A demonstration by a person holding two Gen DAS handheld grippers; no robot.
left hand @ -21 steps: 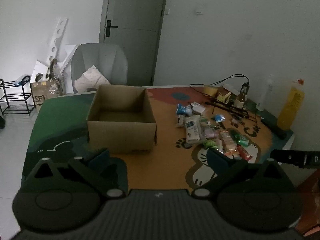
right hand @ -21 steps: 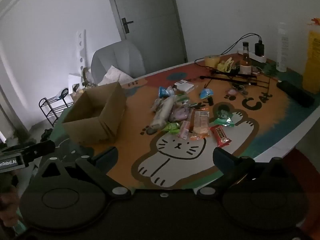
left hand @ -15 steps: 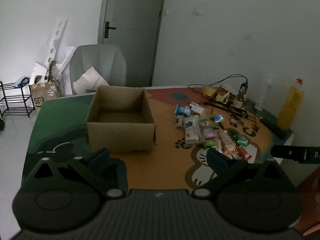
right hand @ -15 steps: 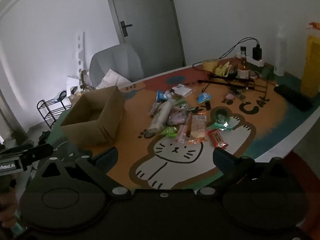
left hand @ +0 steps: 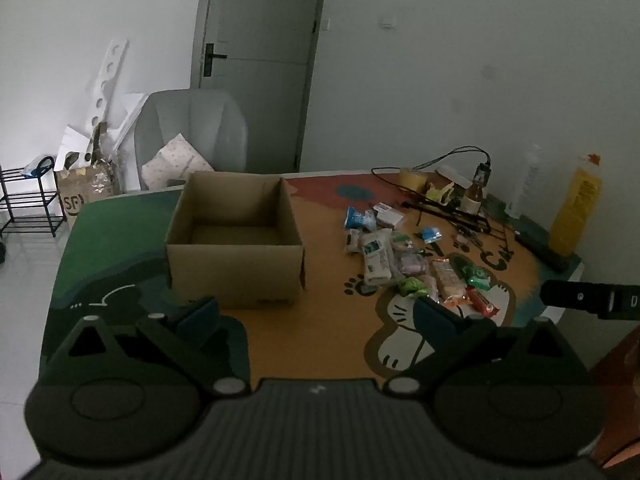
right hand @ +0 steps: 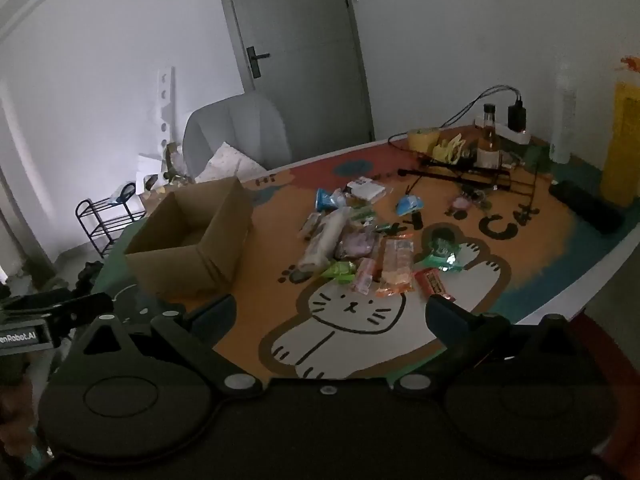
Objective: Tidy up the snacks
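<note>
Black plastic is filling the near edge of both wrist views: the left gripper [left hand: 316,312] and the right gripper [right hand: 330,316] are each hanging above the near side of the table [right hand: 600,276] with jaws spread wide and nothing between them. Past the left gripper's fingers, a cardboard box [left hand: 236,240] is standing upright with its flaps open; what shows of its inside is looking empty. To the right of it, well apart from its wall, the snacks [right hand: 360,240] are lying in a loose heap on the cat-printed mat [right hand: 352,312].

Nearest the right gripper is a red wrapped bar [right hand: 431,281], lying just beside an orange cracker pack [right hand: 396,268] and a green wrapper [right hand: 340,271]. A long pale packet [left hand: 376,258] is lying farther in, with a blue pouch [left hand: 358,218] and a small white carton [right hand: 366,188] behind it.

These are looking light, and their film wrappers are likely crinkling and sliding under the pads, so pinching across the narrow middle of one pack seems safest; the crackers may be breaking under a hard squeeze. Farthest back, a yellow bottle [left hand: 574,216] and tangled cables [right hand: 472,168] are sitting by the wall.
</note>
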